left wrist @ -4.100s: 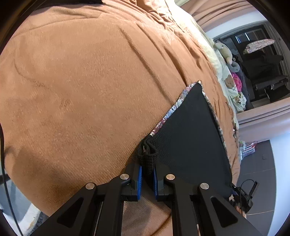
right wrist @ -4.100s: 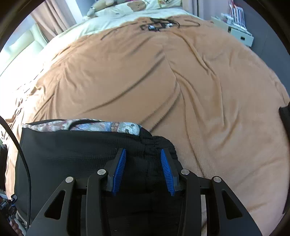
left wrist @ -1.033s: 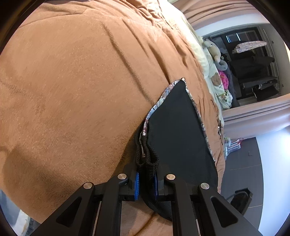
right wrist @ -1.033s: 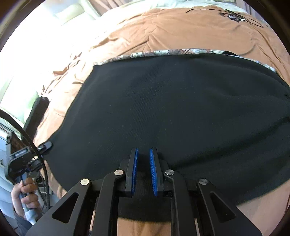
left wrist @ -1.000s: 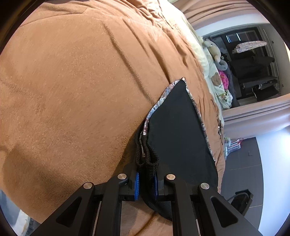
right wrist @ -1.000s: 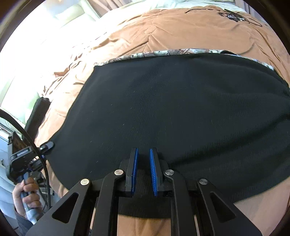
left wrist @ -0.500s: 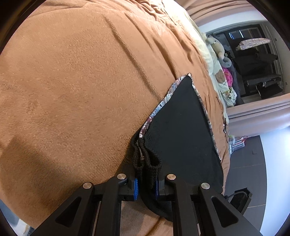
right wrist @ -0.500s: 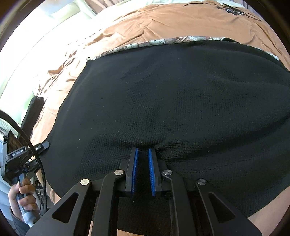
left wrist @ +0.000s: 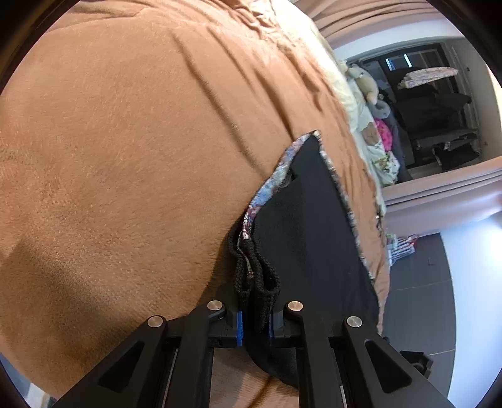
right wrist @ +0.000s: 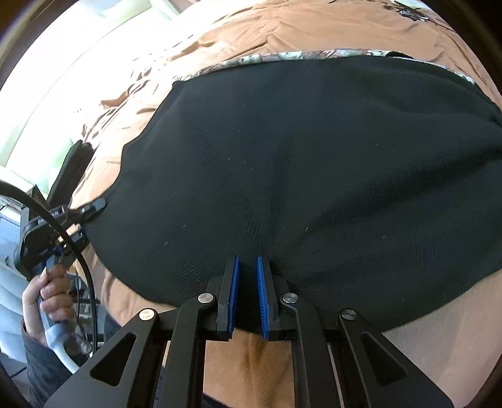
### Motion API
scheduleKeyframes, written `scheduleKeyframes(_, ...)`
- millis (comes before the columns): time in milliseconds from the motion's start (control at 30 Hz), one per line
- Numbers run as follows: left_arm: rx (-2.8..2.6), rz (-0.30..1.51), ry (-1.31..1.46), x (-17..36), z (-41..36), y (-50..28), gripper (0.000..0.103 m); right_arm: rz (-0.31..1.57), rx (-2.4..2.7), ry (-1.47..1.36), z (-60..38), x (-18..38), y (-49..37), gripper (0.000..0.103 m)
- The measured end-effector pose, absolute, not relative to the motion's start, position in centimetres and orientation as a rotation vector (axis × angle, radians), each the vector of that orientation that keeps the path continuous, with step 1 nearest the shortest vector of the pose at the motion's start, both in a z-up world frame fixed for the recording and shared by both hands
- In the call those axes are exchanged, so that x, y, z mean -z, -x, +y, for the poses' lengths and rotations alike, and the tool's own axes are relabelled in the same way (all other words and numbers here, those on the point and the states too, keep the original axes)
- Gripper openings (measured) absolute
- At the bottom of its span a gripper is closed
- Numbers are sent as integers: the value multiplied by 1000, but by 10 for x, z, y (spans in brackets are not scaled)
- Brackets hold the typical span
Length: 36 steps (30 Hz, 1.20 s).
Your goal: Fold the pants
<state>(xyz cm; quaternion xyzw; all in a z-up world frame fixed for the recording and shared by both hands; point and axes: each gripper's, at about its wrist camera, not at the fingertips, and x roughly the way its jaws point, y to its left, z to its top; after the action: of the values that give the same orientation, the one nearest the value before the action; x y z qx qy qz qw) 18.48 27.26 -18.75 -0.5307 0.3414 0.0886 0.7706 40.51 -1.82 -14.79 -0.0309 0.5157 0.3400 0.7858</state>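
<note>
Black pants (right wrist: 313, 157) with a floral lining edge lie flat on the brown blanket (right wrist: 251, 28). My right gripper (right wrist: 248, 260) is shut on a pinch of black fabric at their near edge. In the left wrist view the pants (left wrist: 313, 226) stretch away to the upper right. My left gripper (left wrist: 255, 314) is shut on the bunched waistband corner, whose ribbed folds stick up between the blue pads. The left gripper (right wrist: 78, 219) also shows at the pants' left corner in the right wrist view, held by a person's hand (right wrist: 47, 292).
The brown blanket (left wrist: 125, 157) covers a wide bed with soft creases. Stuffed toys (left wrist: 364, 81) and pale pillows sit at its far end. Dark floor (left wrist: 417, 298) lies past the bed's right edge. Black cables (right wrist: 408, 12) rest on the blanket beyond the pants.
My right gripper has sunk closer to the pants, and the black cloth now fills more of its view. The left gripper keeps its hold and has barely shifted.
</note>
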Motion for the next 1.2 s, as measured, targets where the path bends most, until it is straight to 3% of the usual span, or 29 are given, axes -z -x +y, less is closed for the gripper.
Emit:
scheduleKeyframes(433,-64,641,1091,122,255,-202,10,1123,-734,-31,-33,156,-423,8)
scheduleKeyframes(733,80,619,1005,66,220,-245,10,1049,-767,-154,-77,131,-431,12)
scheduleKeyframes(833,120,618,976,52,206,-259,10,1015,-769,-193,-98,120,-430,27)
scheduleKeyframes(900,150,620,957,43,196,-270,10,983,-766,-218,-114,112,-429,46)
scheduleKeyframes(1200,280,637,880,13,142,-315,10,919,-750,-287,-173,96,-421,47)
